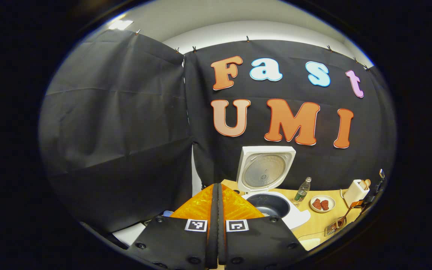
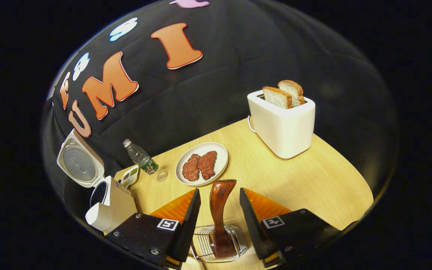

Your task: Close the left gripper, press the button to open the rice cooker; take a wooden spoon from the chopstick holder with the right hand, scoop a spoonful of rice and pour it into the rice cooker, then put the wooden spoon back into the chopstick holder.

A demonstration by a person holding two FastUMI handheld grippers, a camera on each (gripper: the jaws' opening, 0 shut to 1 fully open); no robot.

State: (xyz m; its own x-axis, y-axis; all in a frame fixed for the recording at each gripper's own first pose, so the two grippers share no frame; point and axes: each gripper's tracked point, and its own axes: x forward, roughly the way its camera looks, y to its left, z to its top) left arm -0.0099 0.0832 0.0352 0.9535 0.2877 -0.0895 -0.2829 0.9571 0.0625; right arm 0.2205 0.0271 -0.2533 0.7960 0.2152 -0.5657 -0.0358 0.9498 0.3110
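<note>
In the right gripper view, the right gripper point(image 2: 219, 210) is seen with its jaws spread wide, one finger on each side of the wooden spoon point(image 2: 219, 210) without contact. The gripper is tilted downward over the chopstick holder point(image 2: 218, 243), a wire basket on the desk point(image 2: 313, 176), in which the spoon stands upright. Just beyond the spoon handle, a plate point(image 2: 202, 164) with two pieces of meat is located; a toaster point(image 2: 281, 125) with two bread slices is set farther right, and a bottle point(image 2: 141, 157) stands to the left. In the left gripper view, the left gripper point(image 1: 216, 210) is seen fully closed, fingers pressed together with nothing between them, held level and pointed toward the booth wall. Just ahead of it, the rice cooker point(image 1: 272, 204) is positioned on the desk with its lid point(image 1: 265, 168) raised upright and its inner pot exposed. The other gripper is visible at the far right edge, above the chopstick holder.
</note>
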